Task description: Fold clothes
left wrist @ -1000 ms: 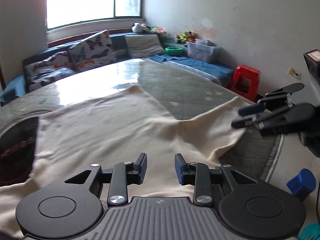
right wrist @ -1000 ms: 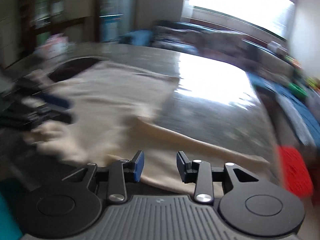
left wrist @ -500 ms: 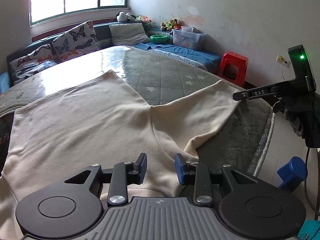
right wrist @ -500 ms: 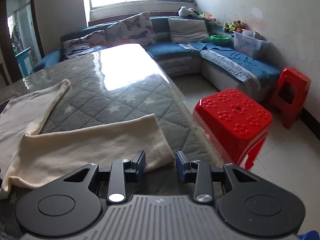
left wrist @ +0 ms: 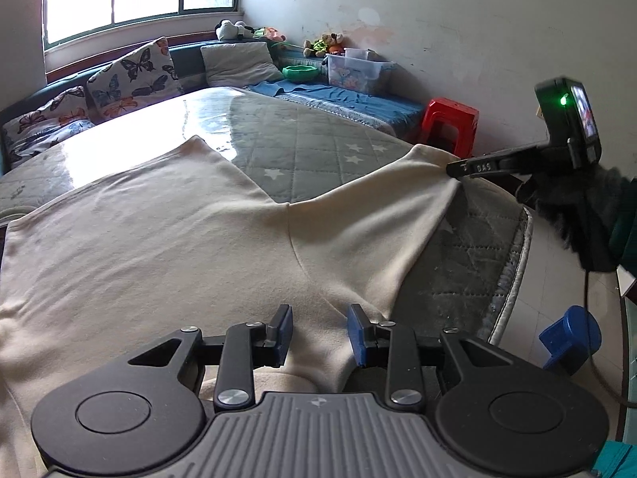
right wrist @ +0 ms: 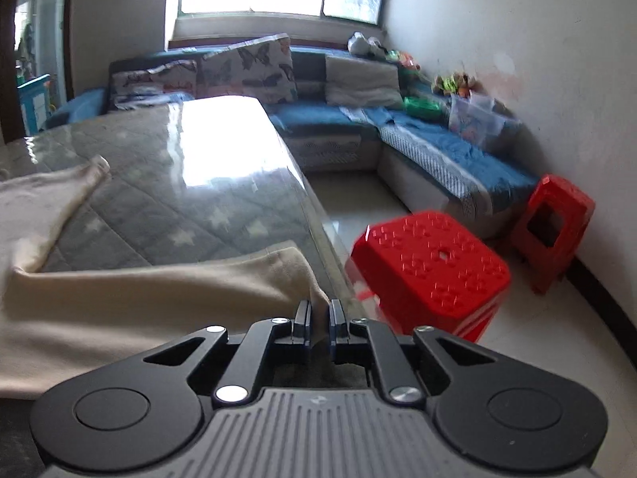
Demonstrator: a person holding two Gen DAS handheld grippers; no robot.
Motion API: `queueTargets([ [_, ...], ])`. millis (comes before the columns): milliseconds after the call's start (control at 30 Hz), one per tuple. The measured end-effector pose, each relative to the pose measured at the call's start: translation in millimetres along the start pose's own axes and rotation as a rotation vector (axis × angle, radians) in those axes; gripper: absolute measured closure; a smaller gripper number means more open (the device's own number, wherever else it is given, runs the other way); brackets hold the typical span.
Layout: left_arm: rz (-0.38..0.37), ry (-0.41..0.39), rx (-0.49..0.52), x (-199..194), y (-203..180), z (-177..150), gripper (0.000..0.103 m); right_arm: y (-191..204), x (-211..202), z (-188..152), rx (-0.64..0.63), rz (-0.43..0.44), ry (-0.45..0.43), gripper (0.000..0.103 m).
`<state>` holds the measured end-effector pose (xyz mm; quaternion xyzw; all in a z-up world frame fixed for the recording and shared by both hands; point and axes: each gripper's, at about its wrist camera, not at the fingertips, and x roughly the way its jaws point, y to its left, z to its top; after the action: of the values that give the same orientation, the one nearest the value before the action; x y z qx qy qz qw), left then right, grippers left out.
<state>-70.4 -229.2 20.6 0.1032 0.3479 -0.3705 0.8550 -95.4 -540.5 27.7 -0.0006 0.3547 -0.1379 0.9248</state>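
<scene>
A cream long-sleeved garment [left wrist: 167,239] lies spread on the grey quilted table [left wrist: 318,147]. Its right sleeve [left wrist: 382,219] reaches toward the table's right edge. My left gripper [left wrist: 318,332] is open, low over the garment's near edge by the armpit, fabric between its fingers. My right gripper [right wrist: 318,320] is shut on the sleeve's cuff corner [right wrist: 306,279] at the table edge. It also shows in the left wrist view [left wrist: 458,169], at the sleeve end.
Two red plastic stools [right wrist: 430,271] [right wrist: 553,219] stand on the floor right of the table. A blue sofa [right wrist: 418,135] with cushions runs along the far wall. A blue object [left wrist: 569,338] lies on the floor by the table's near corner.
My right gripper has closed on the sleeve's cuff corner; half a second ago it was open just short of it. My left gripper has stayed open over the garment's near edge.
</scene>
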Motion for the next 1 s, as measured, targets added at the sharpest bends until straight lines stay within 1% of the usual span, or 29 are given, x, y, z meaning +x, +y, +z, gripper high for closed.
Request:
queueTargets([
  [67, -0.003, 0.0, 0.0, -0.2, 1.4, -0.1, 0.07, -0.4, 1.8, -0.6, -0.001, -0.001, -0.009, 0.093],
  [133, -0.004, -0.001, -0.004, -0.7, 3.2, -0.2, 0.069, -0.7, 1.1, 1.8, 0.002, 0.0, -0.009, 0.085],
  [267, -0.006, -0.015, -0.043, -6.7, 9.1, -0.3, 0.068, 4.9, -9.3, 8.9, -0.023, 0.008, -0.033, 0.084],
  [367, 0.01, -0.038, -0.066, -17.3, 16.9, -0.6, 0.068, 18.0, -20.8, 14.3, -0.056, 0.062, -0.057, 0.081],
  [433, 0.03, -0.055, -0.088, -25.4, 26.4, -2.2, 0.066, 27.1, -25.3, 16.3, -0.072, 0.105, -0.062, 0.075],
  [500, 0.072, -0.072, -0.119, -33.4, 40.8, -4.9, 0.065, 41.0, -25.8, 17.2, -0.094, 0.153, -0.059, 0.073],
  [633, 0.178, -0.087, -0.216, -43.9, 77.8, -10.8, 0.065, 64.2, -19.7, 12.5, -0.141, 0.205, -0.034, 0.073],
  [767, 0.271, -0.098, -0.298, -48.2, 114.3, -17.9, 0.065, 74.3, -13.5, 5.8, -0.148, 0.22, -0.005, 0.073],
  [900, 0.324, -0.095, -0.38, -46.8, 144.3, -25.8, 0.065, 79.1, -13.5, 2.6, -0.147, 0.219, 0.005, 0.072],
  [1000, 0.354, -0.108, -0.413, -50.5, 154.1, -32.3, 0.066, 78.2, -13.0, 2.6, -0.145, 0.217, 0.008, 0.07],
])
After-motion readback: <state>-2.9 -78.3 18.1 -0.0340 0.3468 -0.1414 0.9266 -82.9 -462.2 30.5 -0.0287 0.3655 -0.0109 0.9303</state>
